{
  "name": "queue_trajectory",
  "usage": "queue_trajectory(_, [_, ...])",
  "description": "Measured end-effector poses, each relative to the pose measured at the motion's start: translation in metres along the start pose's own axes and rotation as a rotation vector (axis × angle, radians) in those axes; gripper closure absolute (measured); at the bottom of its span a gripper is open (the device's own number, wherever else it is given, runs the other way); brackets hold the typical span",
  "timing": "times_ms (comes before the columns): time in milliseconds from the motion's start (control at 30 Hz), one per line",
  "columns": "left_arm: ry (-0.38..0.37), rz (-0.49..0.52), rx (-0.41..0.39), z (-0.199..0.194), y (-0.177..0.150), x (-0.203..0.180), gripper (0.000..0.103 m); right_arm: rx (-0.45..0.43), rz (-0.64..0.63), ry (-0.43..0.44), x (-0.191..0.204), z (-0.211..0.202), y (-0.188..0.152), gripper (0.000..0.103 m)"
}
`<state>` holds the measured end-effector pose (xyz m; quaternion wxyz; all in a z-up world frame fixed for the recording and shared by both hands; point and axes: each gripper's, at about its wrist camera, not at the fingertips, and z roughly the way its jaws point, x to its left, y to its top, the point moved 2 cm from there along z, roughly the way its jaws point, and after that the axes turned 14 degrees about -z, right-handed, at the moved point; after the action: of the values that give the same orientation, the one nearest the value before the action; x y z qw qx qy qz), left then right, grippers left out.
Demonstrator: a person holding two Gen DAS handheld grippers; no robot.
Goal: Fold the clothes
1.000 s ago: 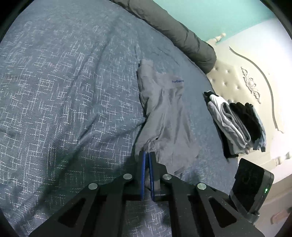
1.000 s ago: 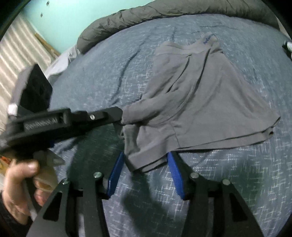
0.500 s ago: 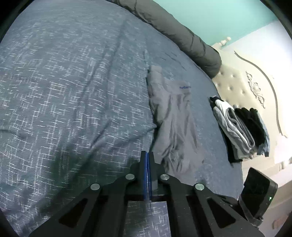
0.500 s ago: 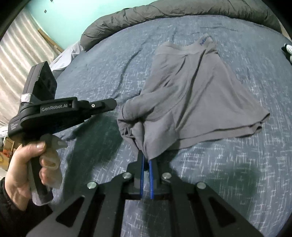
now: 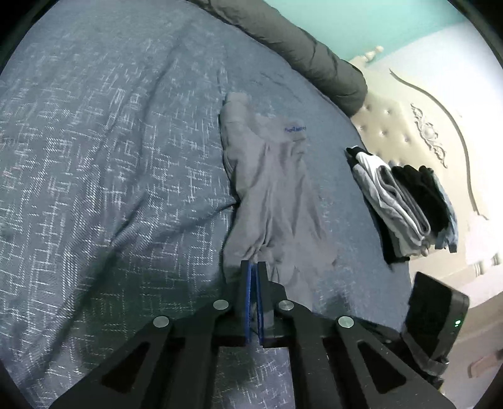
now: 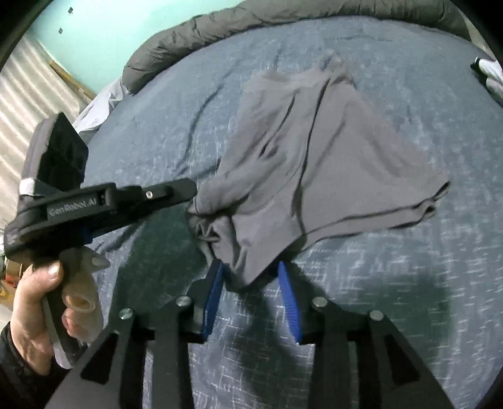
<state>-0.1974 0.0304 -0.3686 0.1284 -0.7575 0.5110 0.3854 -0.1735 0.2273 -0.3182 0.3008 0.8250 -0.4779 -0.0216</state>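
Grey shorts (image 5: 276,188) lie on a big bed with a blue cover (image 5: 110,157) that has small white marks all over it. The shorts have tiny blue letters on the waistband, at the far end from the grippers. The left gripper (image 5: 254,277) has its two blue fingers pressed tight together on the near edge of the shorts, so that part is bunched up and lifted a little. In the view from the right, the same left gripper (image 6: 191,192) reaches in from the side, held in a bare hand (image 6: 34,302), with the cloth crumpled at its tip. The right gripper (image 6: 251,283) has its blue fingers spread wide apart, one on each side of a hanging corner of the shorts (image 6: 314,163), and I cannot tell if they touch the cloth. A dark grey puffy blanket (image 5: 298,41) lies rolled along the far edge of the bed. A pile of folded clothes (image 5: 405,204) in white, grey and black sits near the cream headboard (image 5: 408,126), well apart from the shorts. The wall (image 5: 361,19) behind is light green.
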Motion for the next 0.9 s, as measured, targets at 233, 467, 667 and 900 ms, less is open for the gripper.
queue_trajectory(233, [0.014,0.029,-0.008,0.001,0.002,-0.005,0.079,-0.010,-0.048,0.002,0.007,0.010,0.007,0.066])
queue_trajectory(467, [0.016,0.054,0.004,0.007,0.002,-0.009,0.081,-0.024,-0.069,0.007,0.006,0.010,0.004,0.098])
queue_trajectory(667, [0.011,0.072,0.024,0.015,0.002,-0.011,0.096,-0.038,-0.073,0.012,0.005,0.001,0.003,0.098])
queue_trajectory(900, [0.007,0.024,-0.005,0.007,0.012,0.002,0.096,-0.032,-0.094,0.026,0.010,-0.003,0.003,0.099])
